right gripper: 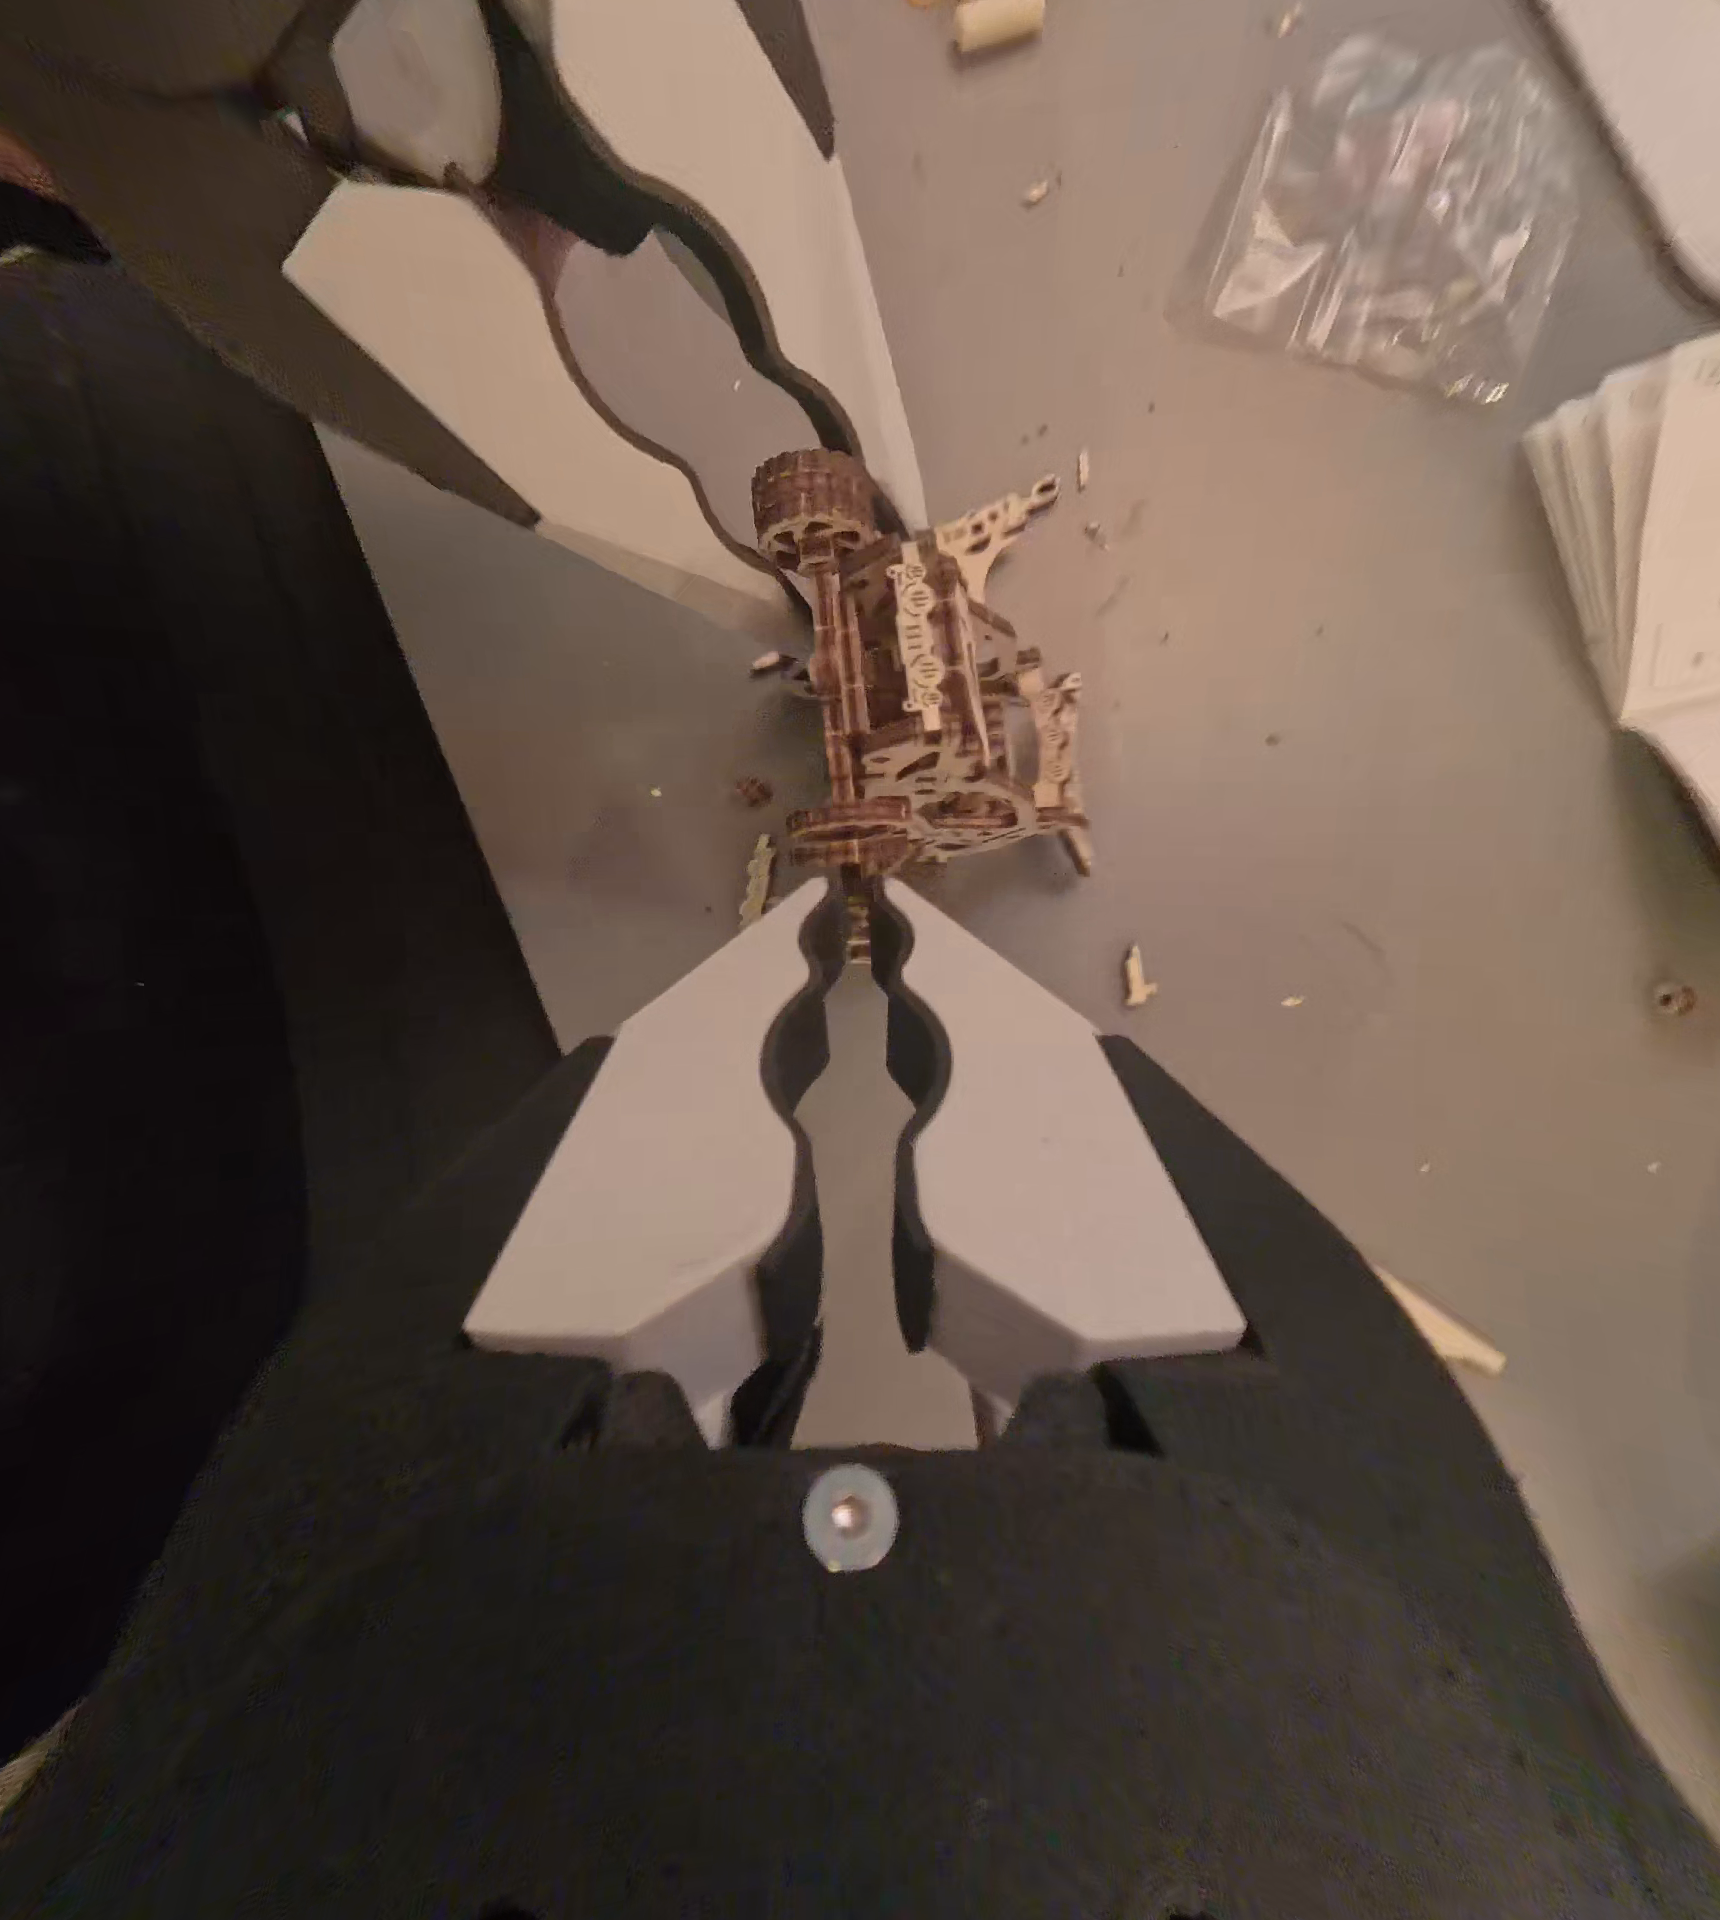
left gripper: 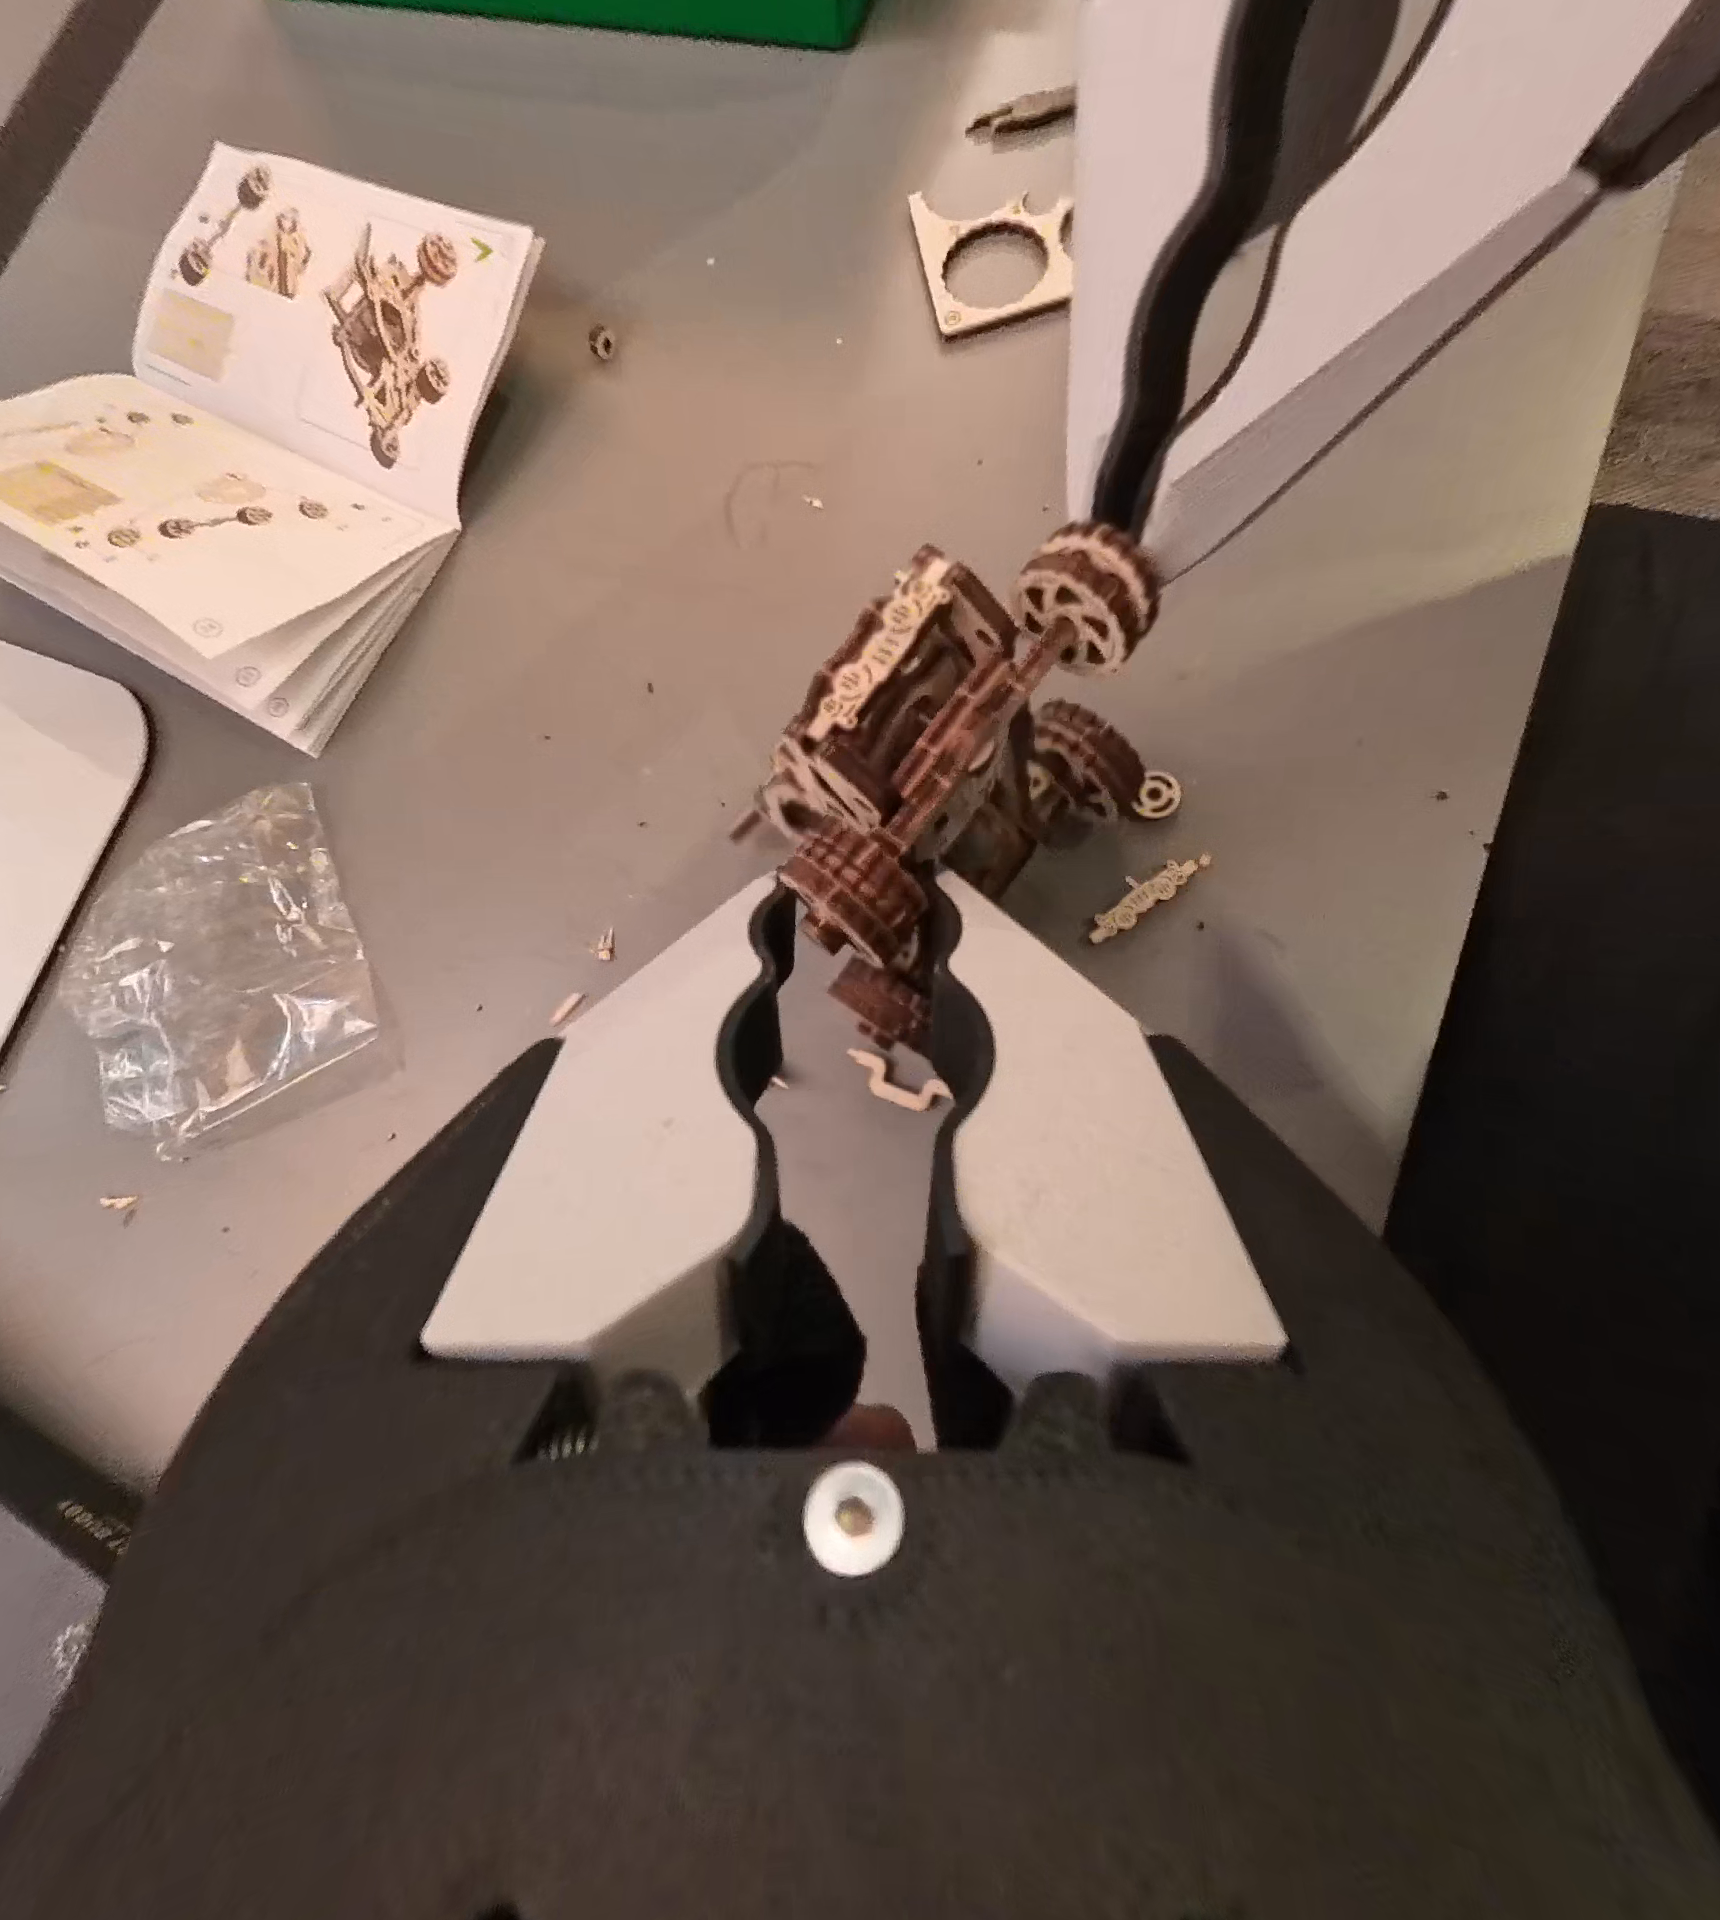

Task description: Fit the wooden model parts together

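We look along our left gripper (left gripper: 856,914): its jaws sit narrow, pinched on a dark wheel (left gripper: 851,883) at the near end of the model (left gripper: 923,727), which we hold tilted above the grey table (left gripper: 575,644). Between the fingers a small pale hooked scrap (left gripper: 903,1086) lies on the table. Beyond, the model's axle runs up to a pale wheel (left gripper: 1084,603), which our right gripper (left gripper: 1131,540) nips at its tips.

From the right wrist view, our right gripper (right gripper: 861,904) is likewise narrow, clamped on that wheel's hub, seen edge-on; the model (right gripper: 923,707) stretches away to the far wheel (right gripper: 814,509), held in the left gripper (right gripper: 866,488).

To the left lie a crumpled clear bag (left gripper: 222,977) and an open booklet (left gripper: 243,436) showing drawings of the model; its print is too small to read. A loose ornate strip (left gripper: 1147,894) lies right of the model. Farther off, a punched wooden sheet (left gripper: 991,260) is partly hidden behind the right gripper, and a green box (left gripper: 575,21) is cut off at the top edge. A dark object at the lower left edge bears writing we cannot make out.
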The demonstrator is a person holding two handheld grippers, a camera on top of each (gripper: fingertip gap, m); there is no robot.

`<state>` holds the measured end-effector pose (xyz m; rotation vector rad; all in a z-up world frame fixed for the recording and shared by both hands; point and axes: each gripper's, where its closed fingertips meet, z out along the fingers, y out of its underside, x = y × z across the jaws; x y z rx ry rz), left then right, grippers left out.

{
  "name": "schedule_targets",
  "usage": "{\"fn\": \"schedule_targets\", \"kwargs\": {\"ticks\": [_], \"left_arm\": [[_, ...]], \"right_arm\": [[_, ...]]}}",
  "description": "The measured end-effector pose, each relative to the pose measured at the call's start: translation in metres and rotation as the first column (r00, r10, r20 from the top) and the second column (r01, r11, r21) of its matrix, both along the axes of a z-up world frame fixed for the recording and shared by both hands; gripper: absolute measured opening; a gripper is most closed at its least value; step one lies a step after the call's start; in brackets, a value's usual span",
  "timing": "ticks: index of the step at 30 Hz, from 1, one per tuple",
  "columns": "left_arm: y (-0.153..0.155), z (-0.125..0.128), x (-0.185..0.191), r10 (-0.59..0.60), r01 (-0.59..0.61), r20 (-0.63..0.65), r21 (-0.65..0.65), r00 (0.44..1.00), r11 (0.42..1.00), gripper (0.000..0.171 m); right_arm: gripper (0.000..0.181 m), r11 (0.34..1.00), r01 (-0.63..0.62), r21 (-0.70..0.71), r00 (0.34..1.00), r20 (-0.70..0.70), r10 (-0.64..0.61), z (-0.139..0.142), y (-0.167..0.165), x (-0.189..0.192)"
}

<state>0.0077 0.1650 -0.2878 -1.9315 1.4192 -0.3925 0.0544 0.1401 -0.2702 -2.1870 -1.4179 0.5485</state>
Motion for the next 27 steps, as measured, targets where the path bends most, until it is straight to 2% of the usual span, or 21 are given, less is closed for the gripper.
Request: {"fn": "schedule_targets", "kwargs": {"ticks": [2,8,12,14,17,25,27], "left_arm": [[-0.001,-0.002,0.001,0.017,-0.017,-0.025,0.012,1.0,1.0,0.02],[0.006,-0.001,-0.004,0.074,-0.072,-0.029,0.04,0.997,0.997,0.018],[0.009,-0.001,-0.006,0.079,-0.077,-0.026,0.048,0.997,0.996,0.018],[0.011,-0.001,-0.009,0.09,-0.088,-0.027,0.065,0.996,0.994,0.018],[0.008,-0.001,-0.007,0.094,-0.094,0.006,0.06,0.996,0.994,0.018],[0.013,-0.001,-0.015,0.144,-0.146,0.024,0.151,0.989,0.978,0.017],[0.015,0.001,-0.016,0.157,-0.162,0.045,0.157,0.987,0.974,0.017]], "right_arm": [[0.001,0.998,0.009,-0.068,1.0,0.024,-0.007,0.0,-0.005,0.0],[0.01,0.999,0.026,-0.029,0.999,0.042,-0.024,-0.002,0.003,-0.003],[0.023,0.999,0.02,-0.028,0.999,-0.035,-0.021,0.006,0.004,-0.004],[0.015,0.999,0.044,-0.013,0.993,-0.108,-0.045,0.014,0.005,-0.007],[0.011,0.997,0.063,-0.034,0.991,-0.112,-0.066,0.006,0.001,-0.011],[0.011,0.987,0.132,-0.096,0.969,-0.199,-0.149,0.0,-0.002,-0.023],[0.006,0.977,0.187,-0.105,0.947,-0.245,-0.207,0.004,0.006,-0.02]]}}
